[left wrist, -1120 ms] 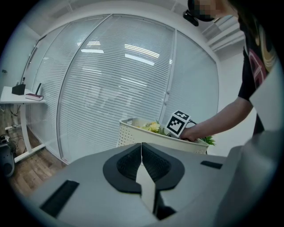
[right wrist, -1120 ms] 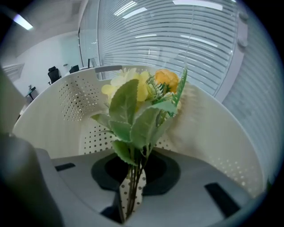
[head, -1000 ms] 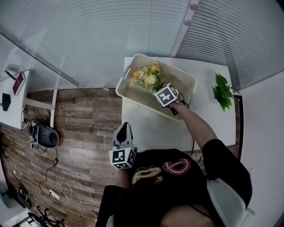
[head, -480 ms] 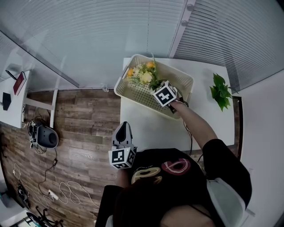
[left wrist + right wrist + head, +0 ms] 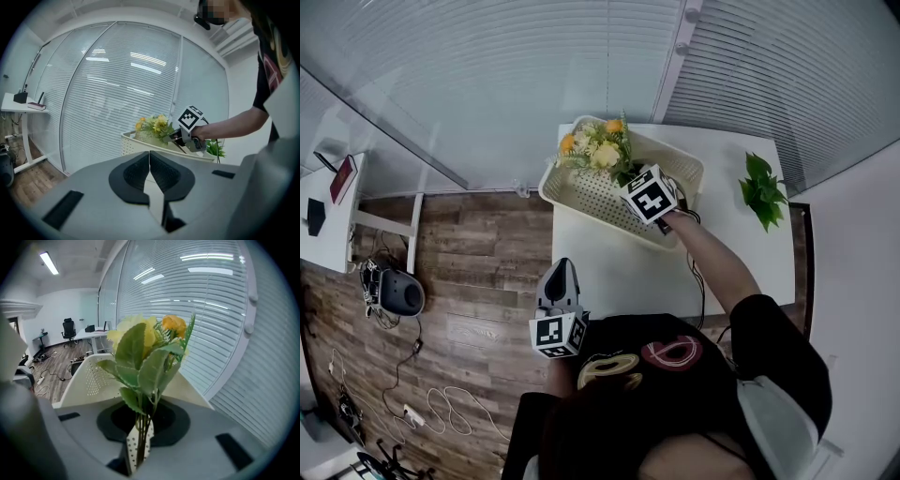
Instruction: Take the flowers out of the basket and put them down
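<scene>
While the right hand-held gripper (image 5: 139, 446) clamps the flowers (image 5: 595, 150) by the stems, blooms straight ahead over the basket (image 5: 586, 201), bare surface (image 5: 619, 272) lies behind it, nearer the person.

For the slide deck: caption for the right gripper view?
Right gripper clamps stems of a yellow-and-orange flower bunch over the cream perforated plastic basket.

I've raised my right gripper (image 5: 629, 176) slightly, and the flowers (image 5: 593, 150) clamped in it have come up out of the basket (image 5: 589, 193), their heads now over its far-left rim.
</scene>
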Demonstrator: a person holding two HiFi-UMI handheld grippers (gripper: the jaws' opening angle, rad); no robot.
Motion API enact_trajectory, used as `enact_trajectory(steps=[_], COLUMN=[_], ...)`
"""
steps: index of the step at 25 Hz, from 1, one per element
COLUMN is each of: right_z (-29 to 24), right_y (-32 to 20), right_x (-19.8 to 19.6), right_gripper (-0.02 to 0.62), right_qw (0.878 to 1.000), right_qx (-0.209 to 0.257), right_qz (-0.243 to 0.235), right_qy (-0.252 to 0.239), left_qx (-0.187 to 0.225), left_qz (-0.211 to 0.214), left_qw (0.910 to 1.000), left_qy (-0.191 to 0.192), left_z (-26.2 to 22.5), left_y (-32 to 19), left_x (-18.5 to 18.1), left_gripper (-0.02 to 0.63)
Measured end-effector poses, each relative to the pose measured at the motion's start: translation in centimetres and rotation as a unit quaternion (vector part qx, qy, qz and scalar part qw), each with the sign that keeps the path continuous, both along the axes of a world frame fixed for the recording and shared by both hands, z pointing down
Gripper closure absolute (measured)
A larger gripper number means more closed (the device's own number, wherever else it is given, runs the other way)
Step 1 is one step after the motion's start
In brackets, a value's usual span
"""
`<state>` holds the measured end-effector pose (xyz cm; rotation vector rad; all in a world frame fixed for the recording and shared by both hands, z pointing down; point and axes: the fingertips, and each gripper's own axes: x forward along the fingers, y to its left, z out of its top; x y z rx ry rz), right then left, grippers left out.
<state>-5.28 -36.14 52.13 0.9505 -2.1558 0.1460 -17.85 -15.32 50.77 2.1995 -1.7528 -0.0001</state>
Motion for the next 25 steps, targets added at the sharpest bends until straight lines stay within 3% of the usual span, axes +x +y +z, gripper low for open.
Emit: enact_trajectory(steps=[9,15,25], right_z=[-4.5,-7.4,-12.0], right_y=[0.4,2.3,4.5], right_x=[-0.7,-1.1,1.6], right_gripper=[0.541,0.541,0.541], right_qw=[0.997,0.996,0.99], right_qx=[0.045,0.067,0.102], right_qz=[-0.003,-0.015,0.004], right_qy=[-0.056,-0.065,-0.093], left_qx=[0.004,0.01,0.015], left_qz=[0.009,0.024,0.049], left_qw=[0.9999,0.9995,0.9985], left_qy=[0.007,0.015,0.022], left_z=[-0.4,-0.7,-1.0], left_y=[0.3,0.4,0.5], left_x=[0.5,1.4,2.8], left_gripper=[0.588,0.588,0.588])
